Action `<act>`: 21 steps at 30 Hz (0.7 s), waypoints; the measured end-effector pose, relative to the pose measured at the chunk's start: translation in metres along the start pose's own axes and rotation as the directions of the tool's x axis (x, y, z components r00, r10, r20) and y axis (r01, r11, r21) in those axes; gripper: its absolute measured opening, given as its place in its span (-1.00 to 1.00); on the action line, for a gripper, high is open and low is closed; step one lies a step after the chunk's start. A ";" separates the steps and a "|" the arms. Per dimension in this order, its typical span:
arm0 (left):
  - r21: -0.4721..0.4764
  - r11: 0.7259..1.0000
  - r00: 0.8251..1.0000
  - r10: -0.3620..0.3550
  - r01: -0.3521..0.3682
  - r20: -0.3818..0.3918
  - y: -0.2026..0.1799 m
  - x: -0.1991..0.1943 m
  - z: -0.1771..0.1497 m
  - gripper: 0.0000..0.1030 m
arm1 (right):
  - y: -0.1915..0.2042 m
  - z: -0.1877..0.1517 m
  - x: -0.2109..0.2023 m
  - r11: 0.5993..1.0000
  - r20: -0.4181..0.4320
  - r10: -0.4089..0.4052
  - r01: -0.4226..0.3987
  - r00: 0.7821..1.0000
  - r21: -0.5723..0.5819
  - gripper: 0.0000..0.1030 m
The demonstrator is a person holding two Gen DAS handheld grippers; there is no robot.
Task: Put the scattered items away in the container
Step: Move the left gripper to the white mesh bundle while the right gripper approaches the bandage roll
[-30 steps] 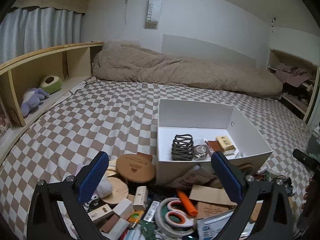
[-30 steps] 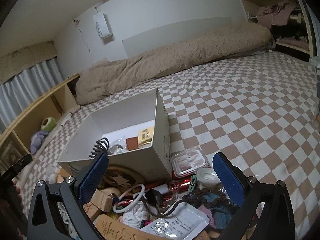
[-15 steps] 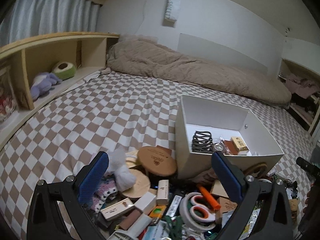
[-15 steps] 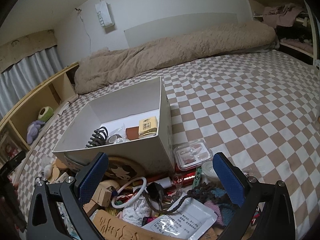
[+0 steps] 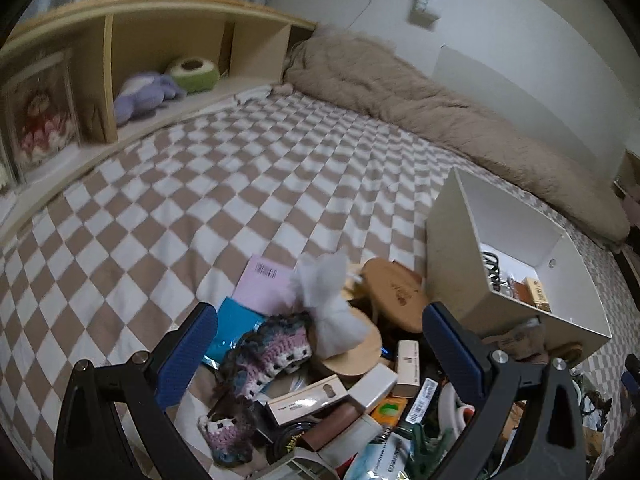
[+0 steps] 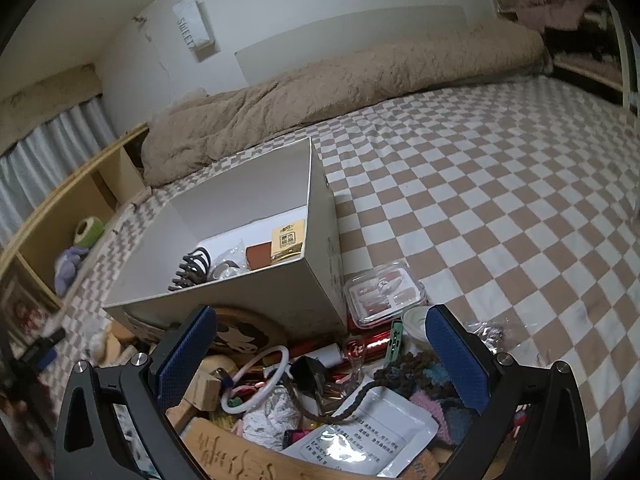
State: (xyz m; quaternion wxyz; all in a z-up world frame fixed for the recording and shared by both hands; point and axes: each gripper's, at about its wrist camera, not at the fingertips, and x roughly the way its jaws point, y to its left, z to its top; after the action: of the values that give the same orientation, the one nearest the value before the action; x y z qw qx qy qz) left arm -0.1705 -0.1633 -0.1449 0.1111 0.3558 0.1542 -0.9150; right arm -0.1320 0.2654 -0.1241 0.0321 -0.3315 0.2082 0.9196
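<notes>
1. The left hand-held gripper (image 5: 320,344) is hovering with its jaws spread wide and gripping nothing; a white cloth bundle (image 5: 332,312), a crocheted piece (image 5: 264,356) and small boxes (image 5: 308,400) are lying between its fingers.
2. The right hand-held gripper (image 6: 320,344) is likewise gaping wide and empty over a white ring (image 6: 256,376), a braided cord (image 6: 352,400) and a printed pouch (image 6: 360,436).
3. The white container (image 6: 256,292) is sitting on the checked bed (image 6: 480,200), at twelve o'clock of the right gripper and two o'clock of the left.
4. Only the right view is showing a clear lidded case (image 6: 384,292) touching the container's corner; only the left is showing a pink sheet (image 5: 264,284).
5. The container is holding a black claw clip (image 6: 192,272), a brown block (image 6: 260,258) and a yellow box (image 6: 286,240).
</notes>
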 end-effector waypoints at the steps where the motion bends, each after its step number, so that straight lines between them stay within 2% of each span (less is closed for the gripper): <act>1: -0.014 1.000 1.000 -0.002 0.002 -0.009 0.002 0.003 -0.001 1.00 | -0.001 0.001 0.000 1.000 0.000 -0.009 0.009 1.000 0.018 1.00; 5: -0.061 0.997 0.999 -0.038 0.037 -0.025 0.008 0.012 -0.002 1.00 | -0.010 0.003 -0.003 0.997 0.042 -0.026 0.023 0.999 0.072 1.00; 11: -0.029 0.998 0.996 -0.054 0.053 -0.064 0.004 0.028 -0.005 1.00 | -0.015 0.003 -0.003 0.995 0.055 -0.082 0.078 0.995 0.069 1.00; 14: -0.058 0.991 0.990 -0.127 0.124 -0.059 0.007 0.030 -0.005 1.00 | -0.019 0.003 -0.001 0.993 0.047 -0.087 0.084 0.995 0.078 1.00; 17: -0.058 0.987 0.988 -0.149 0.147 -0.031 0.008 0.028 -0.003 1.00 | -0.021 0.004 0.000 0.995 0.057 -0.072 0.067 0.996 0.074 1.00; 21: -0.055 0.983 0.984 -0.176 0.175 -0.014 0.006 0.028 0.001 1.00 | -0.020 0.003 -0.001 0.994 0.071 -0.092 0.087 0.993 0.067 1.00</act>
State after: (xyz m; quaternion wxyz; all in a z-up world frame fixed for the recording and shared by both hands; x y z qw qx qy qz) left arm -0.1898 -0.1715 -0.1643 0.0380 0.3462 0.2107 -0.9134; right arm -0.1296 0.2851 -0.1286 0.0914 -0.3050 0.2210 0.9218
